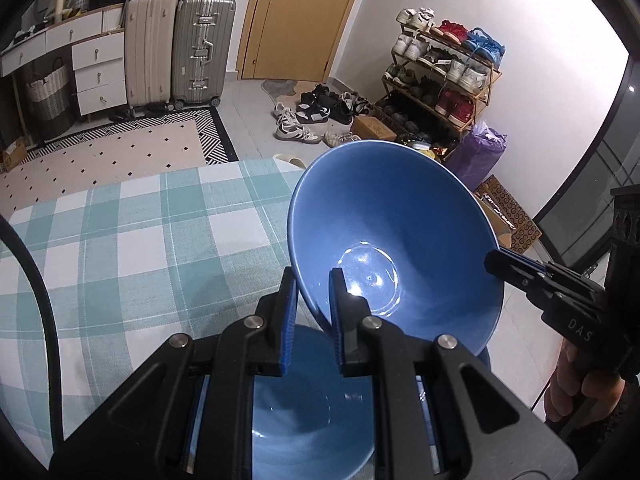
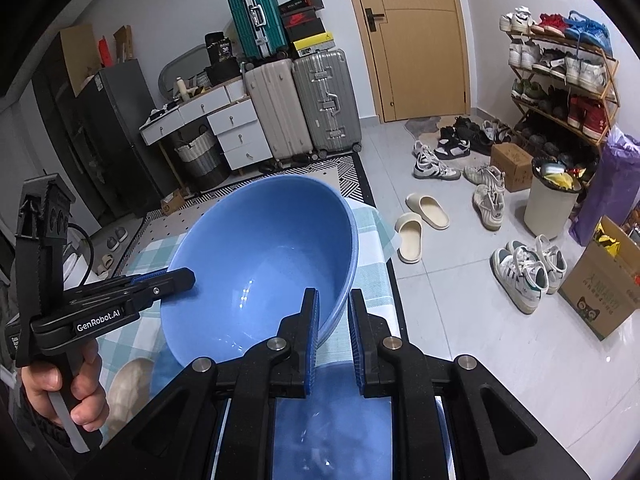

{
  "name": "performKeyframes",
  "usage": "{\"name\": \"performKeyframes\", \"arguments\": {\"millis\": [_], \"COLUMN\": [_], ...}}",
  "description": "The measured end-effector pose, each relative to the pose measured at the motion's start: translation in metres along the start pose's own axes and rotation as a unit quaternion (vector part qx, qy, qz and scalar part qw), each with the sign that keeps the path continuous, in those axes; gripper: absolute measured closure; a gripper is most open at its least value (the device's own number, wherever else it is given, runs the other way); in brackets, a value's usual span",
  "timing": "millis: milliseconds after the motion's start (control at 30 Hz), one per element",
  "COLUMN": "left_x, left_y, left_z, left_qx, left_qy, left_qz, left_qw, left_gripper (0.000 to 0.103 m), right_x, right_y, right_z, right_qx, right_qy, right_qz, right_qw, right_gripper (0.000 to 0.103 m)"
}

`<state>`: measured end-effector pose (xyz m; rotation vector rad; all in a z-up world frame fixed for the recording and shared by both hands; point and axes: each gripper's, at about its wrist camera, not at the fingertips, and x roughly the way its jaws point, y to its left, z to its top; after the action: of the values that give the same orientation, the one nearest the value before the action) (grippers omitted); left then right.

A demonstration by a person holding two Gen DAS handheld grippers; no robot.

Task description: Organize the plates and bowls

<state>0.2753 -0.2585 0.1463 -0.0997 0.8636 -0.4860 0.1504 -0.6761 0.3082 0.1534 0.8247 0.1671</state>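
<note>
A blue bowl [image 1: 400, 240] is held tilted in the air by both grippers, one on each side of its rim. My left gripper [image 1: 312, 280] is shut on the near rim; it shows in the right wrist view [image 2: 180, 276] at the bowl's left edge. My right gripper [image 2: 334, 300] is shut on the opposite rim; it shows in the left wrist view [image 1: 496, 260] at the bowl's right edge. A second blue bowl [image 1: 312, 400] sits below on the checked tablecloth [image 1: 140, 240], right under the held one. It also shows in the right wrist view [image 2: 332, 420].
The table edge lies just beyond the bowls, with floor past it. A cream round object [image 2: 128, 384] lies on the table by the left hand. Slippers [image 2: 420, 220], shoes, a white bin [image 2: 548, 204] and cardboard boxes stand on the floor.
</note>
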Motion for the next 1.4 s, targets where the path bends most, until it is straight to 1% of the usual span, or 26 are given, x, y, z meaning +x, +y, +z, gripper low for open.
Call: {"name": "performKeyframes", "arguments": {"millis": [467,667,833,1033,1400], "left_x": [-0.055,-0.065,-0.062,-0.053,-0.035], "left_y": [-0.008,-0.007,-0.005,-0.003,0.016], "left_z": [-0.017,-0.027,-0.035,-0.045,-0.060], "left_qx": [-0.004,-0.012,-0.012,-0.010,-0.019], "left_qy": [-0.017,-0.019,-0.012,-0.007,0.002], "left_qz": [-0.004,-0.006,-0.004,0.008,0.006], "left_qw": [0.9998,0.9997,0.9998,0.9999,0.9998], "left_gripper": [0.091,0.091,0.091,0.091,0.091], "right_x": [-0.037,-0.051,-0.059,-0.063,-0.049], "right_y": [0.023,0.032,0.038,0.044,0.044], "right_z": [-0.001,-0.006,-0.012,-0.018,-0.029], "right_qx": [-0.015,-0.023,-0.030,-0.040,-0.034], "right_qy": [-0.020,-0.027,-0.030,-0.033,-0.024], "right_qz": [0.006,0.010,0.020,0.031,0.042], "right_qw": [1.000,0.999,0.999,0.998,0.998], "right_gripper": [0.088,0.088,0.087,0.087,0.087]}}
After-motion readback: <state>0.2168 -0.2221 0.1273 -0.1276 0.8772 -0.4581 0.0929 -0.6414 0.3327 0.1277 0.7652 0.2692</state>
